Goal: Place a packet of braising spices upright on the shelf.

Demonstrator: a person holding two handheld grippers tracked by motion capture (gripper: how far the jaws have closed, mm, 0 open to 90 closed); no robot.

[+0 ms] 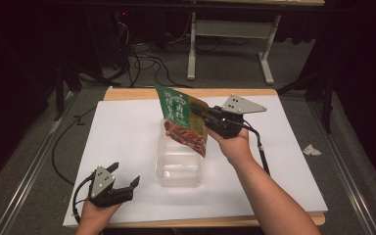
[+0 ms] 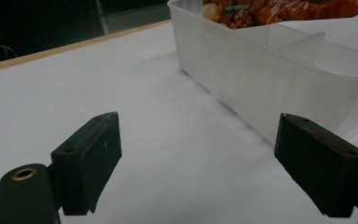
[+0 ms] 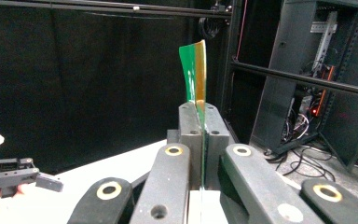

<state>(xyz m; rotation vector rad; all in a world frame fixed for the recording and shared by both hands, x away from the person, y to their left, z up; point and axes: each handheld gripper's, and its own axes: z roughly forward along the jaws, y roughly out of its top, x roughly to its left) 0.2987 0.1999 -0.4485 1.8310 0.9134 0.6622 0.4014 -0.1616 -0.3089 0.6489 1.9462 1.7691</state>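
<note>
My right gripper (image 1: 206, 116) is shut on the edge of a green food pouch (image 1: 182, 120) and holds it tilted above the far end of a clear plastic container (image 1: 178, 169) at the table's middle. In the right gripper view the pouch (image 3: 195, 77) stands edge-on, pinched between the closed jaws. My left gripper (image 1: 125, 176) rests open near the front left of the table, apart from the container. The left gripper view looks past its spread fingers (image 2: 91, 156) at the container's wall (image 2: 242, 79), with the pouch's printed food picture (image 2: 279, 10) over it.
A white sheet (image 1: 127, 132) covers the wooden table. A crumpled scrap (image 1: 311, 150) lies on the floor at the right. Cables (image 1: 147, 63) and a white table frame (image 1: 227, 44) stand beyond the far edge. Dark racks (image 3: 317, 70) fill the background in the right gripper view.
</note>
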